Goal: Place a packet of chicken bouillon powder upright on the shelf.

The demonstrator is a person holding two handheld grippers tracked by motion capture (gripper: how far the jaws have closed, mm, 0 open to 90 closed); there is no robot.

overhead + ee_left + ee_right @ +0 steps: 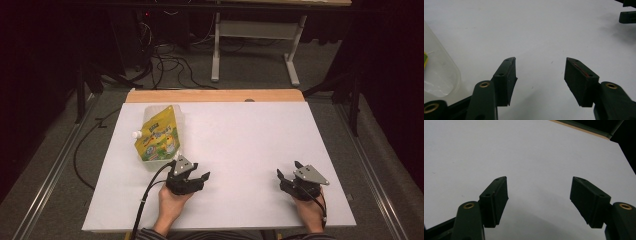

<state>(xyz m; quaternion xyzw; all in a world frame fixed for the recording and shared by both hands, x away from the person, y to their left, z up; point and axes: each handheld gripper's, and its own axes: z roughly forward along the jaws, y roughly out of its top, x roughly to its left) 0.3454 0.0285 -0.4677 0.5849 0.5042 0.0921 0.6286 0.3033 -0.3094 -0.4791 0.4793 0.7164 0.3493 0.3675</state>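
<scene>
A yellow-green spouted pouch (157, 135) with a white cap (135, 134) lies flat on the white table (240, 135), left of centre. My left gripper (200, 171) rests just below and right of the pouch, open, with nothing between its jaws. In the left gripper view its jaws (540, 60) stand apart over bare table, and the pouch's clear bottom edge (439, 75) shows at the left. My right gripper (288, 168) sits near the front right of the table, open and empty. In the right gripper view its jaws (539, 178) frame only white surface.
A wooden strip (215, 95) borders the table's far edge. Beyond it are a table frame (255, 45) and cables (170, 62) on the floor. Part of the right gripper (627, 15) shows at the top right of the left gripper view.
</scene>
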